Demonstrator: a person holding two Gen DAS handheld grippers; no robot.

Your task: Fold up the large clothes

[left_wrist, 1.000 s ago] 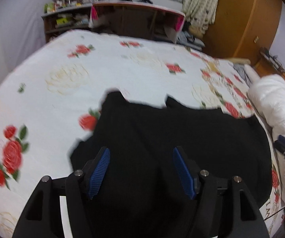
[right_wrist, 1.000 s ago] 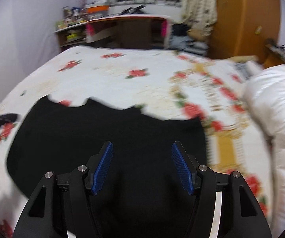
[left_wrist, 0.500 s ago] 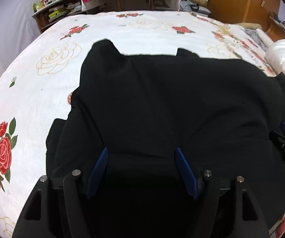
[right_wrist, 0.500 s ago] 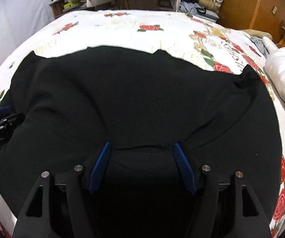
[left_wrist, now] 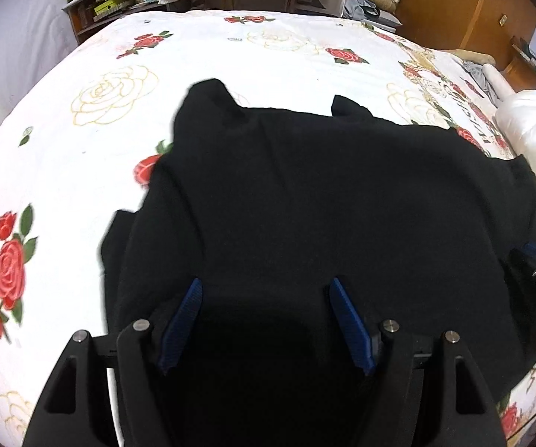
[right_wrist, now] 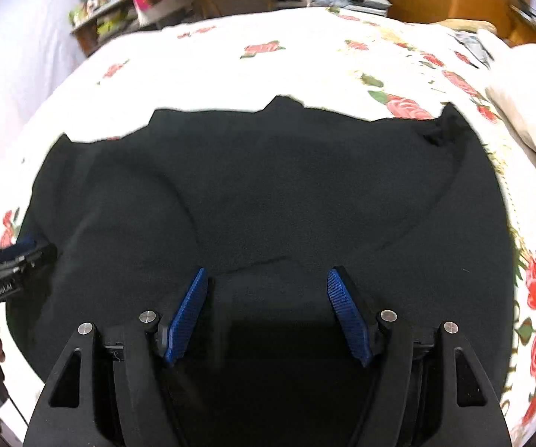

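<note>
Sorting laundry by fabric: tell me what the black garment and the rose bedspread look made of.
Black garment: looks like a soft matte knit, maybe cotton jersey or fleece; no sheen, and it drapes in loose rounded folds.
Rose bedspread: seems a smooth printed woven cloth, cotton or polyester; it lies flat, with crisp flower prints.

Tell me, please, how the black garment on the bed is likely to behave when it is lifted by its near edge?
The black garment will probably drape limply, since it already lies in soft folds on the floral bedsheet. Being broad, it would likely sag between two lifting points. Its matte knit looks unlikely to slip.
</note>
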